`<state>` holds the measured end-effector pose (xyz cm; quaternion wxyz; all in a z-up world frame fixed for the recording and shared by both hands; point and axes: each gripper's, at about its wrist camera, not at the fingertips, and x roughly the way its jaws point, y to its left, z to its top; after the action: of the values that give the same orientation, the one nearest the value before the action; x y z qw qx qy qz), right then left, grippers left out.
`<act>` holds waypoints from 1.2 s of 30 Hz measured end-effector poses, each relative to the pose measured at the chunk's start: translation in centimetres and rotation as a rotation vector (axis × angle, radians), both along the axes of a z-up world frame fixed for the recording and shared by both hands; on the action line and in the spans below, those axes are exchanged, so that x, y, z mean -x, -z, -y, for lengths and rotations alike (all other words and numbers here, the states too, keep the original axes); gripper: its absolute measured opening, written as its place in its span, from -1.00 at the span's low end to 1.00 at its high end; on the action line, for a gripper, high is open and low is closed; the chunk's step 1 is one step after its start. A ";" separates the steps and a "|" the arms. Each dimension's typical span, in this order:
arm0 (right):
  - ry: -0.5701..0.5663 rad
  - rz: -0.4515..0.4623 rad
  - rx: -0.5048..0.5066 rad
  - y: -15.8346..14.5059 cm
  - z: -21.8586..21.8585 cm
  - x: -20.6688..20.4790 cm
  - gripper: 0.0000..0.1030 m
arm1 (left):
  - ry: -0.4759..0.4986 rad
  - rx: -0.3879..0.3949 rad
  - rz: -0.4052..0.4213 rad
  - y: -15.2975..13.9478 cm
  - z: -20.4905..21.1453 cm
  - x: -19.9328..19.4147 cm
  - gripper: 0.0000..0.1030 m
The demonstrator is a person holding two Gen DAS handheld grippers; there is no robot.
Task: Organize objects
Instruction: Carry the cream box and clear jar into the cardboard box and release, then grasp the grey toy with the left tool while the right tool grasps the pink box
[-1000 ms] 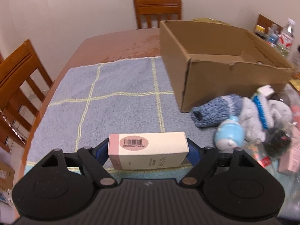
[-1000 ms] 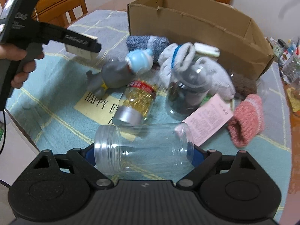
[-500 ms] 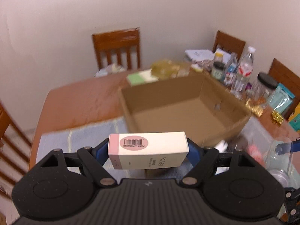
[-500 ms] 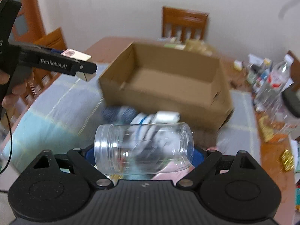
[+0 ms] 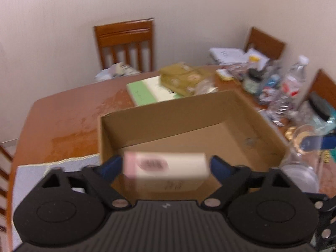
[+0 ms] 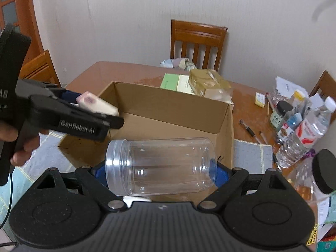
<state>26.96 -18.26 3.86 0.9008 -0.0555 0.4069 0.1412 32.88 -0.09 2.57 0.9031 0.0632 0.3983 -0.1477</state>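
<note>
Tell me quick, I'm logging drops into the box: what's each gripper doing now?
Left gripper: fingers have just been opening, small white carton loose between them over the cardboard box.
Right gripper: shut on the clear plastic jar.

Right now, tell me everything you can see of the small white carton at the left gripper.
The small white carton is a long cardboard box, cream-white with a pink end band and a pink oval label on its upper face, with faint dark print on its side. It is blurred and lies crosswise between the blue pads of the left gripper, whose jaws have just been opening. Gaps show at both ends, so nothing grips it. It hangs over the open cardboard box.
</note>
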 end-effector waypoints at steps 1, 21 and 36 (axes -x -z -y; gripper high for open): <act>-0.007 -0.009 -0.001 0.3 0.2 -0.5 0.83 | -0.015 -0.008 0.009 0.1 0.1 0.0 0.91; -0.131 -0.128 0.102 5.5 -0.7 -5.5 0.92 | -0.222 0.023 0.047 -1.9 -4.4 5.3 0.96; -0.115 0.003 0.070 3.0 0.5 -1.7 1.00 | -0.358 -0.006 -0.042 1.4 -7.2 11.3 0.96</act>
<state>28.70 -18.78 0.90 0.8893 -0.1106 0.4064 0.1783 21.56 7.09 1.15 0.9062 -0.0093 0.4224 0.0153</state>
